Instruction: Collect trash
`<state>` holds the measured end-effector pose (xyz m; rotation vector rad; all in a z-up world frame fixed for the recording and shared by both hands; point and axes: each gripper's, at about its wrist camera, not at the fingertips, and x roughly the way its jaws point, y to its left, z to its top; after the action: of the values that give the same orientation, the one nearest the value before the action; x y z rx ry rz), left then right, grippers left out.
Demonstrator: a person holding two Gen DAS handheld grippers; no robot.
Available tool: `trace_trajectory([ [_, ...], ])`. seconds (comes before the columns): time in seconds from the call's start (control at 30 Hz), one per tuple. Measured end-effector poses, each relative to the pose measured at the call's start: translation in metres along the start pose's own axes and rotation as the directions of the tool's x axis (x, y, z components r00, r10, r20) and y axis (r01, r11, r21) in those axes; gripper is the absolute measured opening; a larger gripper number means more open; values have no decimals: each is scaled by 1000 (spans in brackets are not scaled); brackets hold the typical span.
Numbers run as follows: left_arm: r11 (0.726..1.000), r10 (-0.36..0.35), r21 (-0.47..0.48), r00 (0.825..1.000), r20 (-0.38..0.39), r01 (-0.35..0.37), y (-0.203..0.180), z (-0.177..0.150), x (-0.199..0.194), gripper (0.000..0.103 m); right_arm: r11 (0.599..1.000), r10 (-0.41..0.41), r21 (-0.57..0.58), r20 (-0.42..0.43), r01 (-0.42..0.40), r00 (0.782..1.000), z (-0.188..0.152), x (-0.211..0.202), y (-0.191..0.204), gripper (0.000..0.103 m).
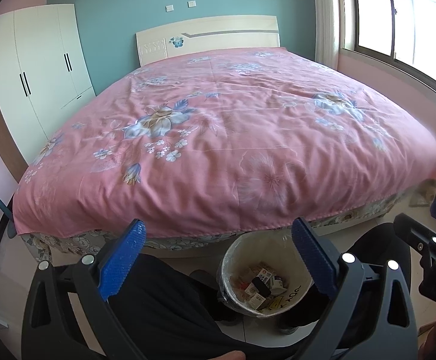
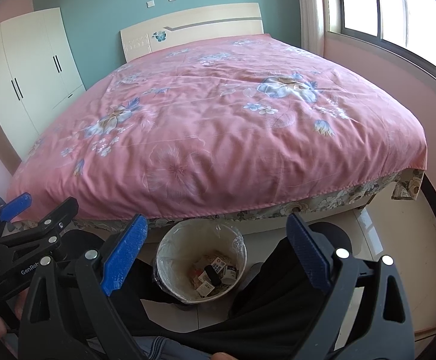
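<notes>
A white trash bin (image 1: 233, 258) with a clear liner stands on the floor at the foot of the bed, between the person's legs; it also shows in the right wrist view (image 2: 170, 249). Several small boxes and wrappers (image 1: 263, 285) lie inside it, and show in the right wrist view too (image 2: 215, 273). My left gripper (image 1: 218, 231) is open and empty, held above the bin. My right gripper (image 2: 216, 226) is open and empty, also above the bin. The right gripper shows at the right edge of the left wrist view (image 1: 428, 240). The left gripper shows at the left of the right wrist view (image 2: 23, 219).
A large bed with a pink flowered cover (image 1: 233, 126) fills the room ahead. A white wardrobe (image 1: 35, 69) stands at the left against the wall. A window (image 1: 404, 15) is at the right. The person's dark-trousered legs (image 1: 164, 300) flank the bin.
</notes>
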<state>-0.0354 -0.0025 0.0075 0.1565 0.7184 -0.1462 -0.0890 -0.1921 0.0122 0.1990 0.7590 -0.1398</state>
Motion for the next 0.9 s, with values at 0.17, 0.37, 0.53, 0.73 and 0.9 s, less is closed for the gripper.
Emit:
trace_trajectory([
  [0.17,1000,1,2,1000,1,-1,0,0,0,99,1000,8,5,3,-8,1000,-1,-1,-2,92],
  [0.37,1000,1,10,1000,1,-1,-1,0,0,99,1000,18,0,0,-18,1000,-4,-2,-5,92],
  [0.53,1000,-2,7,1000,-3,2,-1,-1,0,99,1000,22,1,-2,-22,1000,-4,-2,-5,92],
  [0.73,1000,-2,6,1000,-3,2,1,-1,1,99,1000,26,-3,-6,-26,1000,-5,-1,-6,92],
  [0.9,1000,9,5,1000,-6,-9,1,0,1,99,999,33,-4,-11,-33,999,-5,-1,-6,92],
])
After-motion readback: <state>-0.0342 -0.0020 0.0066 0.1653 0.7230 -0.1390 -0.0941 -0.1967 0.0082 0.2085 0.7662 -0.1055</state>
